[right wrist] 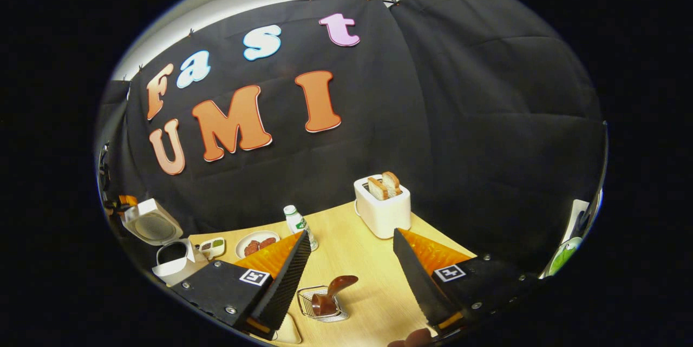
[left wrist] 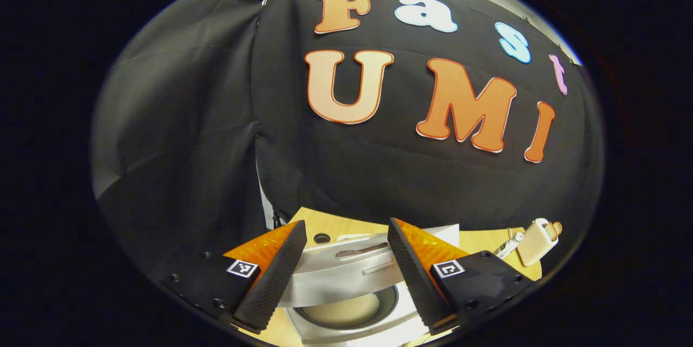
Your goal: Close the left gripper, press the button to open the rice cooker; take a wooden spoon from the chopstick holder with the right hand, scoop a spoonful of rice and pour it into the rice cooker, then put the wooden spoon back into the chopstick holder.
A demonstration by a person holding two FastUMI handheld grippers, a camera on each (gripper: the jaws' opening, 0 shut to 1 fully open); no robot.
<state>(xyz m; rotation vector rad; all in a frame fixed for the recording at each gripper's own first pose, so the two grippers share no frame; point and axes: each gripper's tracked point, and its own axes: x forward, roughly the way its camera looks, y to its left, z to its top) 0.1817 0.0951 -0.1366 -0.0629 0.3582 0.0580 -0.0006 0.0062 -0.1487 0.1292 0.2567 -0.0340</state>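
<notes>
Readable writing on the objects is scarce: each gripper carries small square black-and-white marker tags on its finger mounts, and the green-labelled bottle point(right wrist: 297, 223) is too small to read.

In the left gripper view, the left gripper point(left wrist: 346, 274) points down over the rice cooker point(left wrist: 346, 287), its fingers spread wide and holding nothing. The cooker's lid point(left wrist: 346, 260) stands raised, and the inner pot point(left wrist: 349, 309) lies open below it between the two fingers. On the wooden table point(left wrist: 482, 240) to the right are a white toaster point(left wrist: 537, 241) and the bottle beside it.

In the right gripper view, the right gripper point(right wrist: 352, 274) is also wide open and empty, tilted down toward the table. Between its fingers sits the wire chopstick holder point(right wrist: 322, 301) with the dark wooden spoon point(right wrist: 333, 290) resting in it, bowl end up and leaning right. Further back stands the toaster with two bread slices point(right wrist: 384, 185). Far left, the rice cooker appears with its lid up, near a plate of food point(right wrist: 257, 243) and a small dish point(right wrist: 212, 247).
</notes>
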